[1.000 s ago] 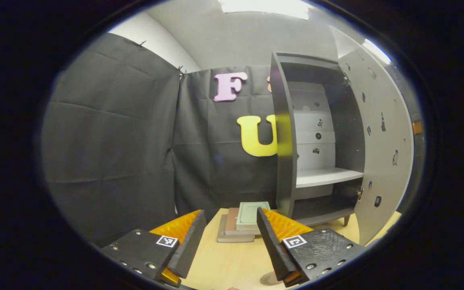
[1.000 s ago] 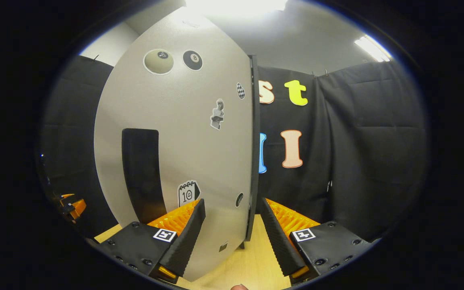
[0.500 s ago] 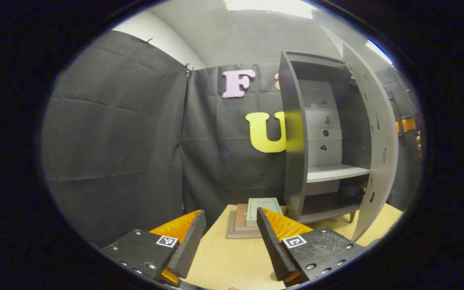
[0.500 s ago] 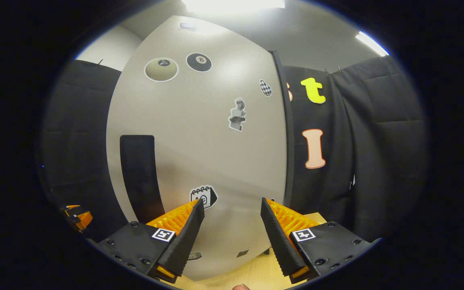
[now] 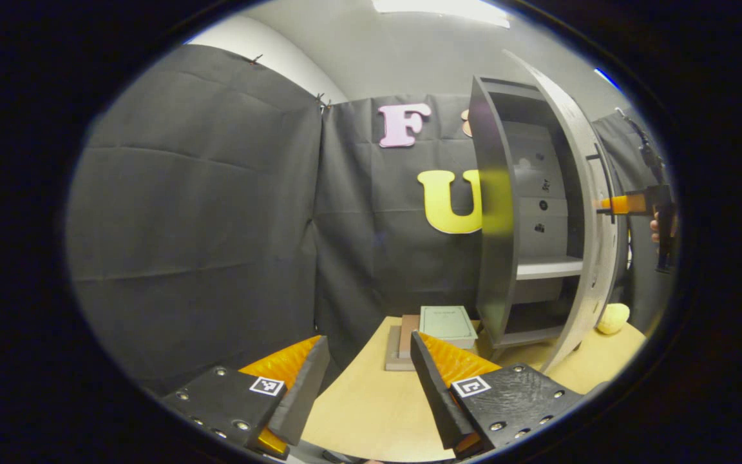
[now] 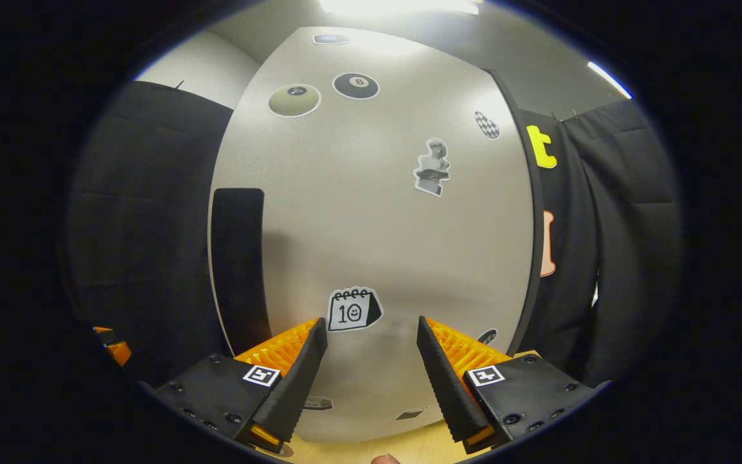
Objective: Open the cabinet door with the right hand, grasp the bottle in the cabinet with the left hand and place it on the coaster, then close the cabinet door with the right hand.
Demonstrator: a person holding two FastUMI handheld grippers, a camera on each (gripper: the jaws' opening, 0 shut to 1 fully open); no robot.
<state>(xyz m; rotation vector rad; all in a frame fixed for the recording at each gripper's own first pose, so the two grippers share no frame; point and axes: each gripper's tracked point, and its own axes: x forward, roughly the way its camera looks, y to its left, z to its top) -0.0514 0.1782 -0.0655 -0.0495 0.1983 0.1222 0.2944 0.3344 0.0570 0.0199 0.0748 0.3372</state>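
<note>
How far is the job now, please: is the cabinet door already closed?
Looks done: cabinet shelves show no bottle. In hand: the right tongs, open, face the door; it stands partly open. Left: shutting it. Left tongs are open, empty.

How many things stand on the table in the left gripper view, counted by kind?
books: 3, in one stack
cabinet: 1, its door partly open
yellow round thing: 1, beside the cabinet
Total: 5 things on the table
</note>
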